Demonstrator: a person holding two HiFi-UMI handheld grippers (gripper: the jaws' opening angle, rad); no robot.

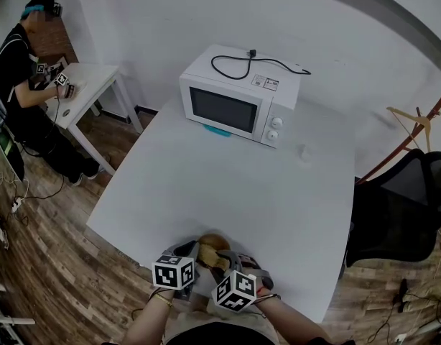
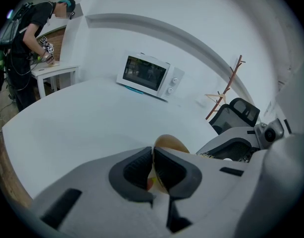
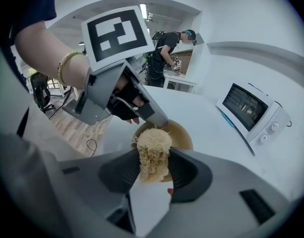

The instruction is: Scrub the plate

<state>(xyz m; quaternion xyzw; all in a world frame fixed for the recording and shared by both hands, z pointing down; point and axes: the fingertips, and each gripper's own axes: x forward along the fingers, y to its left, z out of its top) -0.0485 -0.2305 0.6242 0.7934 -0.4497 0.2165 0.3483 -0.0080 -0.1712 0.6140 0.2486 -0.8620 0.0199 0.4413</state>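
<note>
Round tan plate [image 3: 182, 137] and pale yellow fibrous scrubber [image 3: 153, 142], both held.
The left gripper [image 2: 153, 157] is clenched on the plate's rim; the right gripper [image 3: 153, 156] grasps the scrubber just beside it, over the white surface [image 1: 242, 185], well in front of the white microwave oven [image 1: 238, 95].

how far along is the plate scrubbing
Done: the left hand-held gripper is shut on the plate rim, and the right hand-held gripper is shut on the scrubber. In hand: the scrubber is poised at the plate, over the table's near edge; contact is unclear. Left: probably most of the scrubbing, then setting the plate down.
</note>
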